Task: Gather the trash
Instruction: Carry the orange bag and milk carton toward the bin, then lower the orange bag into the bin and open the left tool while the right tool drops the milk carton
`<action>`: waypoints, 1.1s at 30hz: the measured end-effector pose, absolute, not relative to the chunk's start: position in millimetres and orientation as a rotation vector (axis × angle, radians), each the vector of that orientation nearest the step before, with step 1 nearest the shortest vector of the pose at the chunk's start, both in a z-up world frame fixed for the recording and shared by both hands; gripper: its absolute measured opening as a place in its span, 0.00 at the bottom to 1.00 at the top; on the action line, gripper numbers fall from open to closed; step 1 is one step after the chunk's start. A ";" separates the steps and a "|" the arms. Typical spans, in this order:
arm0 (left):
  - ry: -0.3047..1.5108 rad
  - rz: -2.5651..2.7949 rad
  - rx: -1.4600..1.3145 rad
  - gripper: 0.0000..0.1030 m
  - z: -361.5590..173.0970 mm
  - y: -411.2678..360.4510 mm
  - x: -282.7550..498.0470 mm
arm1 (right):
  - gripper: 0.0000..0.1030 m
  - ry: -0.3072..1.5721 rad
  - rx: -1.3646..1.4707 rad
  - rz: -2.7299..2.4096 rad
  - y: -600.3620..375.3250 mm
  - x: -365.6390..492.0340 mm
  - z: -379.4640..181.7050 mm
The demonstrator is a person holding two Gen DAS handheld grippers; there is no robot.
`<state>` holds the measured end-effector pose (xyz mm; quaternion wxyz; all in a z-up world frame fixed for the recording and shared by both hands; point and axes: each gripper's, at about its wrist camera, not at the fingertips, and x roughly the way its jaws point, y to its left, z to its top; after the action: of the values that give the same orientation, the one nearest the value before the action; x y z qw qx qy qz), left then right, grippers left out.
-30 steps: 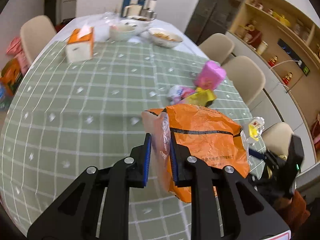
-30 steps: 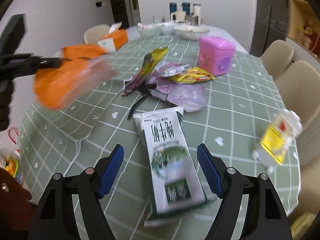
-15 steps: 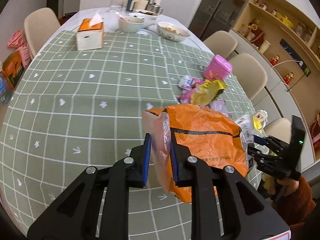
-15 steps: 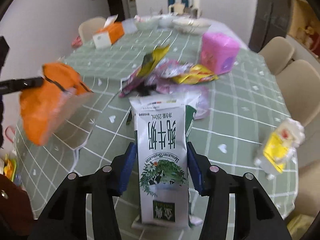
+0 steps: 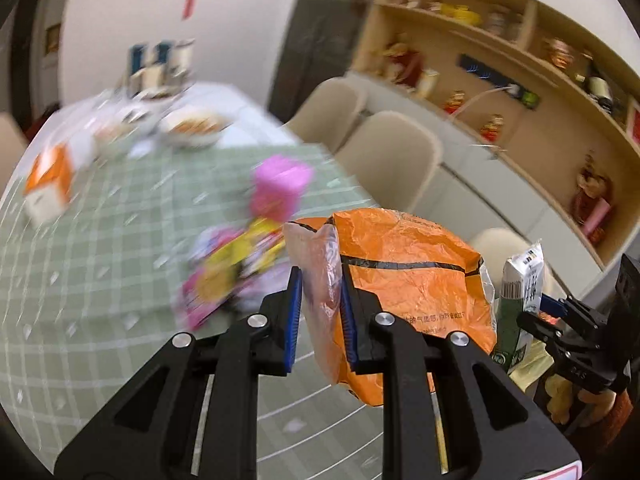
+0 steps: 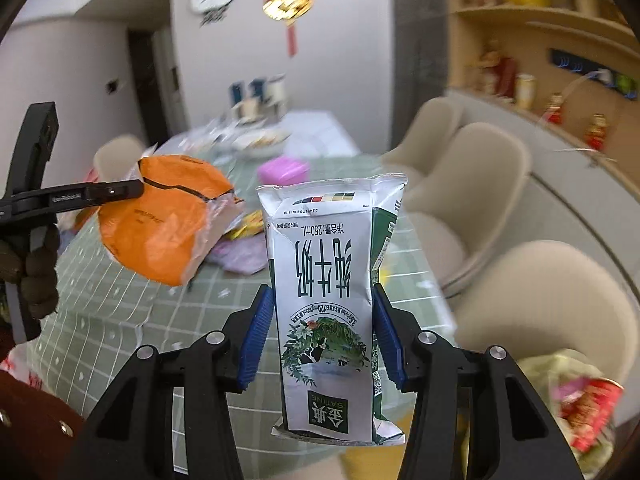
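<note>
An orange plastic bag (image 5: 408,280) hangs above the table edge, and my left gripper (image 5: 318,280) is shut on its clear, crumpled rim. In the right wrist view the same bag (image 6: 160,216) is at the left, with its mouth facing right. The left gripper (image 6: 132,190) pinches its top there, in a gloved hand (image 6: 36,268). My right gripper (image 6: 324,320) is shut on a white and green milk carton (image 6: 324,272), held upside down in the air with both blue pads against its sides. The carton (image 5: 520,292) also shows just right of the bag.
The green checked table (image 5: 100,280) holds a pile of snack wrappers (image 5: 232,272), a pink box (image 5: 280,188), an orange tissue box (image 5: 48,184) and bowls (image 5: 192,128) at the far end. Beige chairs (image 5: 392,160) line the right side. More trash (image 6: 580,400) lies low at the right.
The right gripper closed on the milk carton and lifted it off the table. Both hands rose and swung right, bringing carton and bag closer together. The left grip on the bag is unchanged.
</note>
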<state>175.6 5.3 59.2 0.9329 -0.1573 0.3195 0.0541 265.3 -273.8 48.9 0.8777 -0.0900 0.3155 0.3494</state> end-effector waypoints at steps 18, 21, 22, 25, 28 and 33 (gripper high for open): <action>0.592 -0.186 -0.137 0.17 79.1 -235.4 302.3 | 0.45 0.494 -0.095 0.340 -520.2 280.4 95.6; 0.621 -0.215 -0.115 0.17 67.4 -268.9 314.1 | 0.45 0.491 -0.073 0.281 -557.7 279.0 94.5; 0.638 -0.230 -0.102 0.17 62.3 -281.7 320.2 | 0.45 0.494 -0.057 0.264 -569.3 278.6 93.2; 0.667 -0.269 -0.038 0.17 48.0 -320.9 335.4 | 0.45 0.502 -0.020 0.227 -597.3 279.0 86.3; 0.684 -0.302 0.036 0.17 33.8 -363.0 352.5 | 0.45 0.514 0.015 0.184 -621.8 281.5 77.0; 0.735 -0.344 0.153 0.17 3.1 -422.9 377.8 | 0.45 0.535 0.061 0.150 -653.6 288.0 62.3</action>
<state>377.8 -422.9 3.1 0.9160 0.0742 0.3570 -0.1671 288.0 -653.6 62.3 0.9612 0.0299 0.2642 0.0740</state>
